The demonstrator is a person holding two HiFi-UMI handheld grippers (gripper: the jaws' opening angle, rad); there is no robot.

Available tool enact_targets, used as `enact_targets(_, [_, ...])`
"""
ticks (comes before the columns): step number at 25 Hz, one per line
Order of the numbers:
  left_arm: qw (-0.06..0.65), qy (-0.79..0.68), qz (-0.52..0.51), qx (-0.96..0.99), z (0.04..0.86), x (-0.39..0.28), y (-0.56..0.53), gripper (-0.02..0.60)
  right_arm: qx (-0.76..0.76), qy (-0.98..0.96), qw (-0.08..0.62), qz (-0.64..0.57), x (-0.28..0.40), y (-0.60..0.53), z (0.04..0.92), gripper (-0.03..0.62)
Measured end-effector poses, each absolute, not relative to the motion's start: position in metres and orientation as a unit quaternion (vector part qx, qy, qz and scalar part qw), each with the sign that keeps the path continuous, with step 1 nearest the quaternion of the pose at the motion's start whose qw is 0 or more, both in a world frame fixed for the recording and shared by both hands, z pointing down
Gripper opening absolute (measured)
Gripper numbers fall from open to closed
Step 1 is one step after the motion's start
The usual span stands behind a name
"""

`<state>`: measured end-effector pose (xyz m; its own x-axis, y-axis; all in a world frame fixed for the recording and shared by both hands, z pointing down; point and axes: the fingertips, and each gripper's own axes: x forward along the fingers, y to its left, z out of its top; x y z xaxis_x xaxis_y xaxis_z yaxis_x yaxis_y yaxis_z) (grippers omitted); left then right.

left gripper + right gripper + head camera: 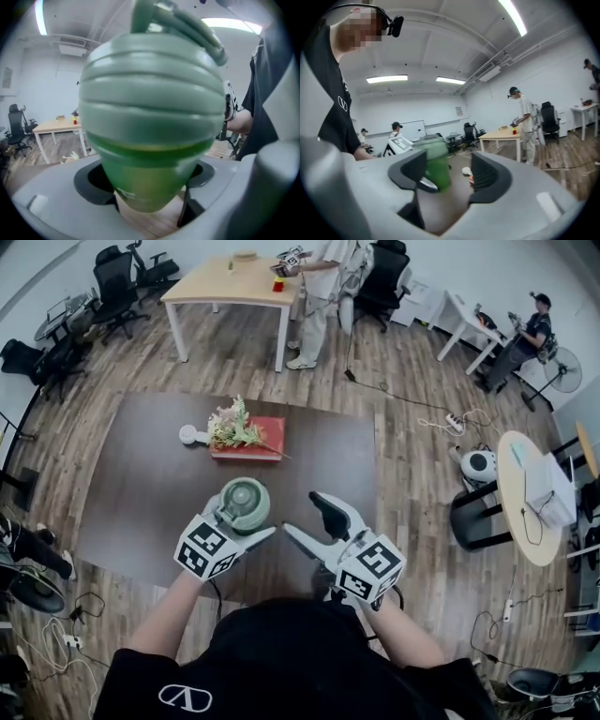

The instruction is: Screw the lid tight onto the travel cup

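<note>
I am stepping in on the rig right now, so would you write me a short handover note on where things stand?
Left gripper: shut on the green body of the travel cup, over the brown table.
Right gripper: open and empty, to the cup's right, not touching it.
Lid: sits on top of the cup; how tight it is cannot be told.
Done: cup gripped, lid in place.
Left: probably take the lid with the right gripper and turn it tight.

One travel cup (140, 183), one lid (150, 98), two claws: left claw (246, 518), right claw (305, 515); one red box (265, 450), one flower bunch (234, 427), one bench (141, 484)
</note>
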<state>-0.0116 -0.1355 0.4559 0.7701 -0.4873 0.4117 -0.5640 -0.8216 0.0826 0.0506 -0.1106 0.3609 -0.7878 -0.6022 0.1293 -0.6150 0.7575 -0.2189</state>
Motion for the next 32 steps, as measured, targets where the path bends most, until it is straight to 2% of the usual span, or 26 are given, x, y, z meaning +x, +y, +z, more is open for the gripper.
enact_targets(2, [0.072,-0.334,0.165,0.925,0.452,-0.035,-0.141,0.400,0.411,-0.902,0.019,0.129,0.093,-0.118,0.377,0.006])
enact_targets(6, [0.014,-0.444,0.144,0.884,0.465,-0.089,-0.137,0.400,0.530,-0.842,0.047,0.091,0.150,-0.124,0.426,0.006])
enact_targets(14, [0.035,-0.527,0.127,0.840,0.485,-0.144,-0.120,0.400,0.600,-0.795,0.065,0.057,0.178,-0.114,0.461,0.005])
enact_targets(32, [0.014,-0.519,0.143,0.842,0.479,-0.135,-0.123,0.400,0.596,-0.798,0.063,0.062,0.172,-0.110,0.456,0.005])
